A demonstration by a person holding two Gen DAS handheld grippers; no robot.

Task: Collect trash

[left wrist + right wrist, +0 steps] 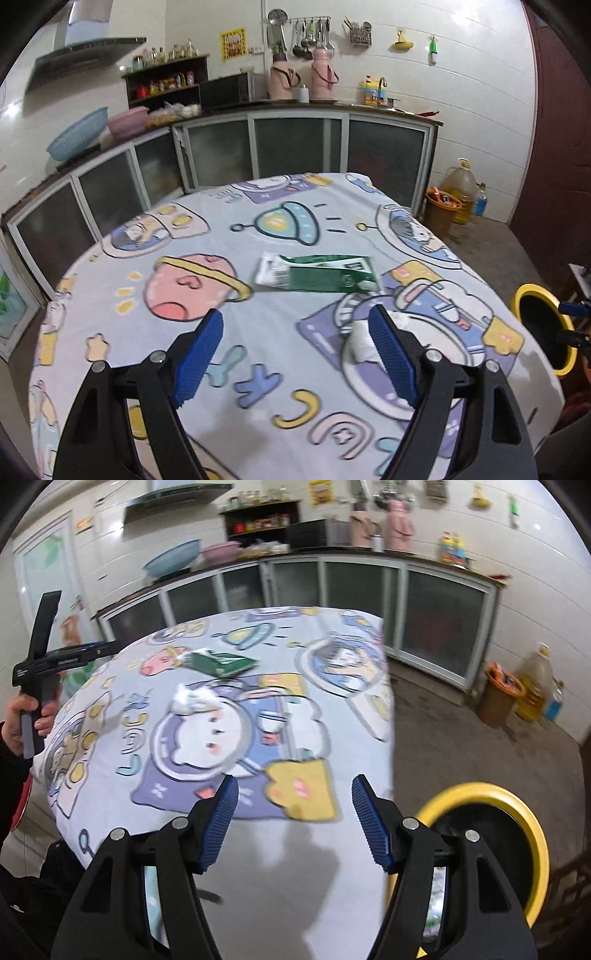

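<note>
while both tools hang over the cartoon tablecloth (258,206) | left gripper (295,350) jaws wide, nothing between | green-and-white carton (317,275) flat mid-table, white tissue wad (192,698) near it | right gripper (291,821) jaws apart, empty | yellow-rimmed bin (517,812) beside table's right edge

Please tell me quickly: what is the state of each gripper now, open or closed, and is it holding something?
Left gripper: open, nothing between the pads.
Right gripper: open, nothing between the pads.
</note>
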